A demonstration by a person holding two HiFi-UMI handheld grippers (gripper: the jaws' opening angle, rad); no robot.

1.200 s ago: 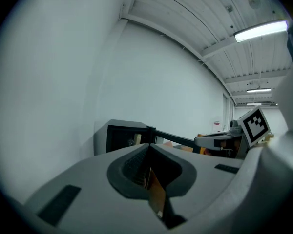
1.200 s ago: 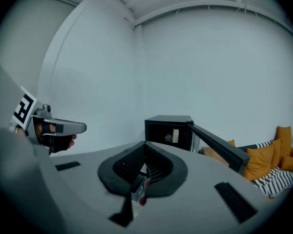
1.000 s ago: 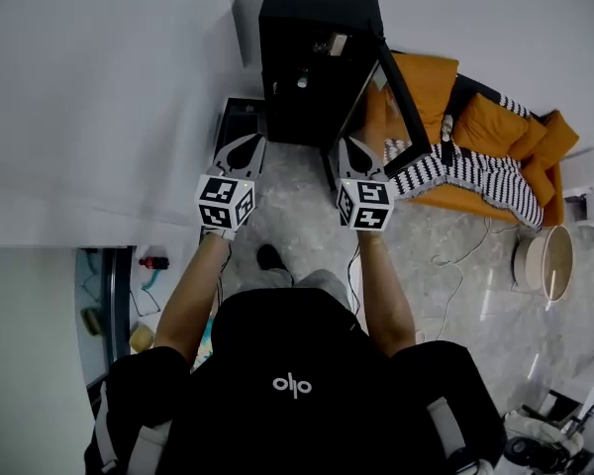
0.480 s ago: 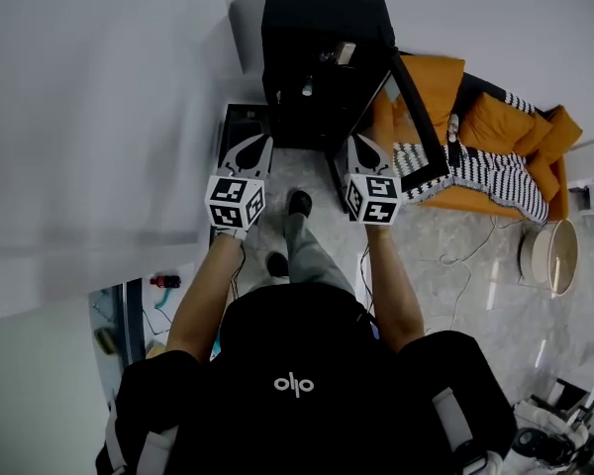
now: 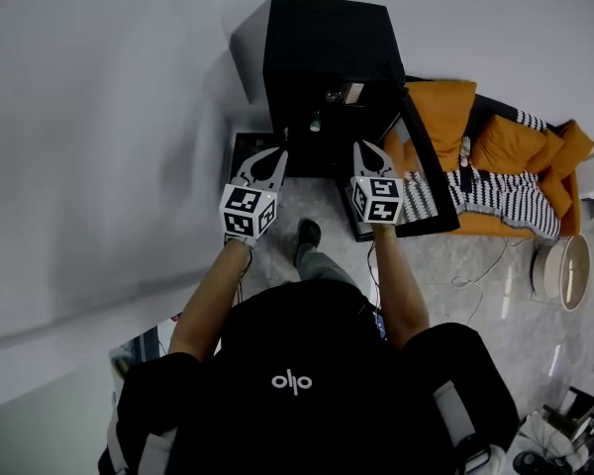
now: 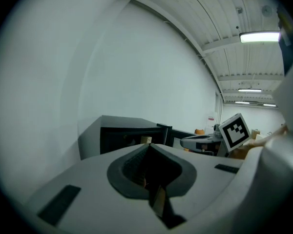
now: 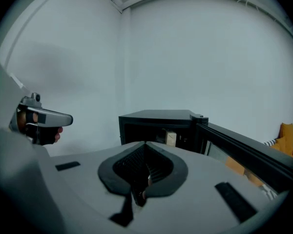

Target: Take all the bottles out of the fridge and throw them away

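- At the far left we see a plain white wall (image 5: 99, 117) that runs behind everything.
- Our left gripper (image 5: 275, 154) is held out in front of the person in a black top (image 5: 297, 384). Its light grey jaws are pressed together at the tips with nothing between them, which the left gripper view (image 6: 149, 146) also shows. It points at the lower left corner of the fridge, near it but apart from it.
- In the middle stands the black box-shaped fridge (image 5: 322, 47) against the wall. Its front compartment is open and dark.
- Inside we make out a small pale upright item (image 5: 317, 122), perhaps a bottle though it is too small to tell, and a beige boxy item (image 5: 351, 92) beside it. The right gripper view shows that beige item (image 7: 171, 138) on a shelf inside the fridge.
- Our right gripper (image 5: 362, 148) is level with the left one and also closed tight and empty (image 7: 145, 144). It sits just in front of the open compartment, beside the door.
- The black glass-paned fridge door (image 5: 421, 161) is swung open to the right.
- Beyond the door lies an orange sofa (image 5: 505, 137) with a black-and-white striped blanket (image 5: 505, 191) draped over it.
- At the far right a round pale basket (image 5: 564, 270) sits on the grey marbled floor (image 5: 475, 295).
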